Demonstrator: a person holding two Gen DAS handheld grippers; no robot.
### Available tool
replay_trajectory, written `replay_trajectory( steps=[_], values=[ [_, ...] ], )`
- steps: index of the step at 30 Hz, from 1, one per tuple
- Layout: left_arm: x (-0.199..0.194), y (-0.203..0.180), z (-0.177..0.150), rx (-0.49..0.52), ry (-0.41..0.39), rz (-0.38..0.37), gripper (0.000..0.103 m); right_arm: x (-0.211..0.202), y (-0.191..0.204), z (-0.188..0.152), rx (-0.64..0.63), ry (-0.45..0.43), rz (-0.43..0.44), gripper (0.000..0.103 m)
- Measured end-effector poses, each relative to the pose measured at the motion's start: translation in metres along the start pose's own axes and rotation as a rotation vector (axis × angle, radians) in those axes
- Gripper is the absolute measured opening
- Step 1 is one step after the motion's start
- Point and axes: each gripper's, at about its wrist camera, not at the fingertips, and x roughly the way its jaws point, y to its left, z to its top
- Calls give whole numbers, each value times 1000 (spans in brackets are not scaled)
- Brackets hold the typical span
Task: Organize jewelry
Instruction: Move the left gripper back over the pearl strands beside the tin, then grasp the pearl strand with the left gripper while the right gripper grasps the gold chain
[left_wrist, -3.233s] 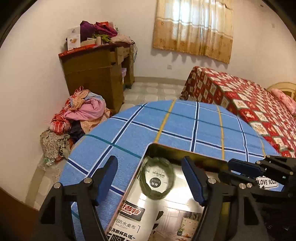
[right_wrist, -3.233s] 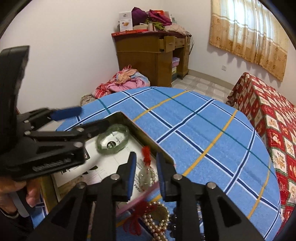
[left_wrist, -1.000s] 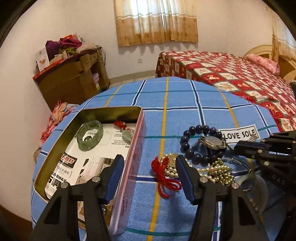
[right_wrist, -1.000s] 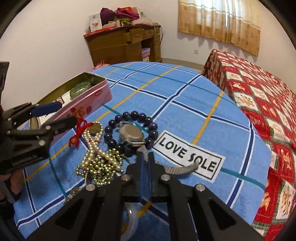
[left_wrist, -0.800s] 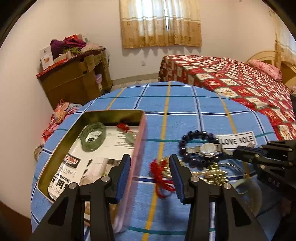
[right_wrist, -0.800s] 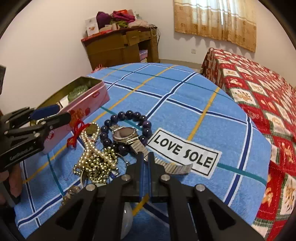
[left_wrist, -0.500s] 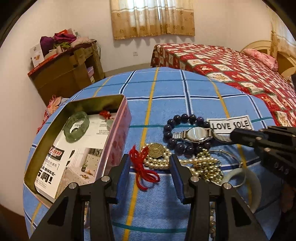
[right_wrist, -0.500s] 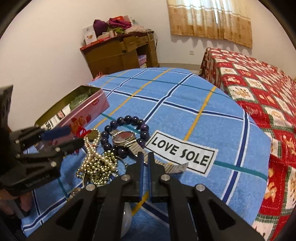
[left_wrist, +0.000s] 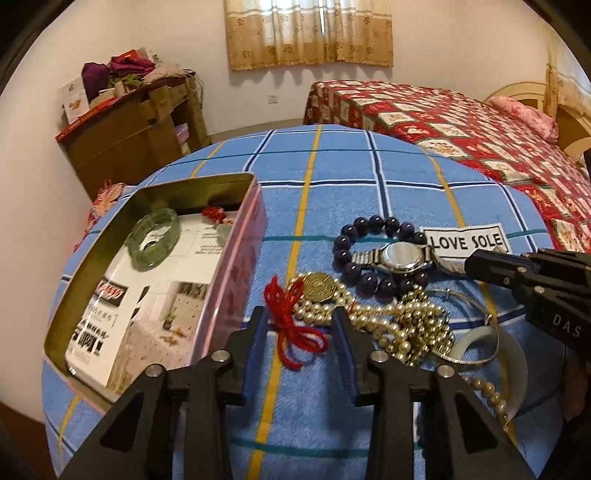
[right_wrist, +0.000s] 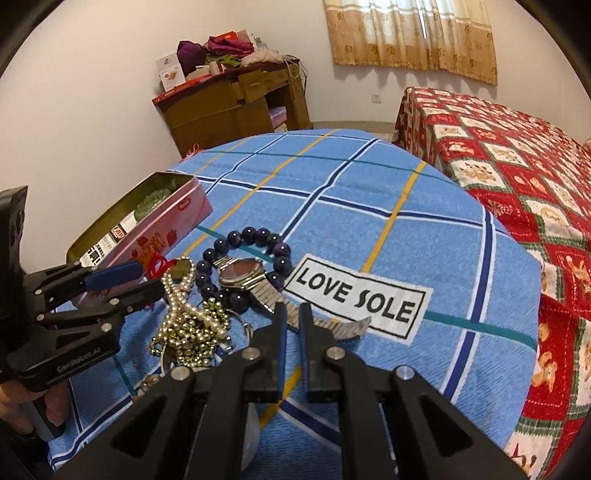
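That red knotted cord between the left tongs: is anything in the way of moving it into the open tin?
Only the tin's own pink side wall stands between it and the red cord, so the cord must be lifted over. The left tongs have been closing around it, nothing blocking. Its pearl strand trails into the pile.

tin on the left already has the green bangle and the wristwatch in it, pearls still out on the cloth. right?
Not quite. The wristwatch isn't in the tin; the left wrist view shows it out on the blue cloth, lying across the dark bead bracelet. The green bangle is in the tin, and the pearls are still out.
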Motion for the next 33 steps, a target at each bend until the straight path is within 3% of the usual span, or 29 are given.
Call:
replay_trajectory(
  steps=[4, 6, 8, 10, 11, 21, 23, 25, 27, 29, 33],
  values=[
    [-2, 4, -6, -1, 2, 29, 26, 1, -2, 0, 7, 7, 14, 13],
    [-7, 8, -5, -31, -10, 8, 15, 1, -2, 0, 10, 7, 15, 16],
    [-12, 5, -4, -39, -18, -8, 15, 0, -2, 0, 11, 4, 19, 22],
    [-15, -4, -3, -9, -25, -22, 15, -1, -3, 0, 14, 0, 20, 36],
    [-14, -9, -2, 1, -21, -25, 15, -2, -2, 0, 15, -3, 21, 38],
    [3, 1, -3, -43, 31, -38, 15, -12, 0, -2, 14, -55, 4, 39],
    [0, 3, -4, -52, 19, -42, 15, -16, 3, -6, 2, -48, 3, 45],
    [-2, 4, -6, -55, 16, -62, 17, -22, 8, -14, -12, -39, 6, 48],
    [-2, 3, -7, -53, 18, -69, 34, -27, 14, -15, -21, -41, 3, 48],
    [-4, 0, -6, -45, 9, -77, 39, -31, 21, -11, -37, -48, 19, 48],
    [-13, 0, -7, -43, -23, -74, 41, -25, 38, -2, -48, -20, 86, 48]
  ],
)
